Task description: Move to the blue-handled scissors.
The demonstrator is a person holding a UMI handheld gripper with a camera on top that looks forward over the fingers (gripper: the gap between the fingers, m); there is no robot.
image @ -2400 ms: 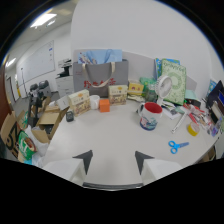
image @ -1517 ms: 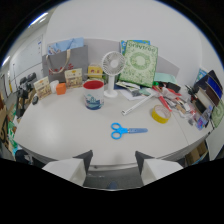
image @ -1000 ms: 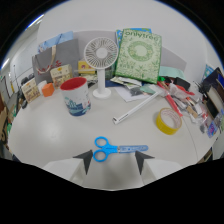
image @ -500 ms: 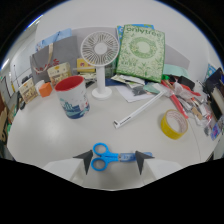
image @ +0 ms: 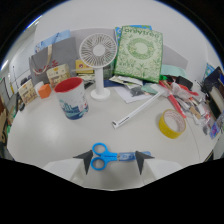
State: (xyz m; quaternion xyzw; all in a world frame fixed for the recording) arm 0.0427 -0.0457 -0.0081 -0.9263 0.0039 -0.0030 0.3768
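scissors [image: 111, 156] with blue handles lie flat on the white table [image: 45, 135], right between the two dark fingertips of the gripper [image: 113, 161], with the handle loops toward one fingertip and the closed blades pointing at the other. the fingers stand apart, released, with a gap on both sides, so nothing is gripped.

the approach looks all but finished to me. what counts now, i'd say, is steadiness: keep the gripper centred over the pivot rather than the loops, come in level, and avoid nudging the scissors sideways, since they'd likely slide easily on that smooth top.

beyond the fingers there is room to work. a roll of yellow tape [image: 171, 124] sits well off to one side, a white tube [image: 137, 111] lies slantwise farther out, and a red-rimmed mug [image: 72, 97] stands on the other side. a small white fan [image: 98, 55] and a green box [image: 141, 52] stand at the back, well clear.
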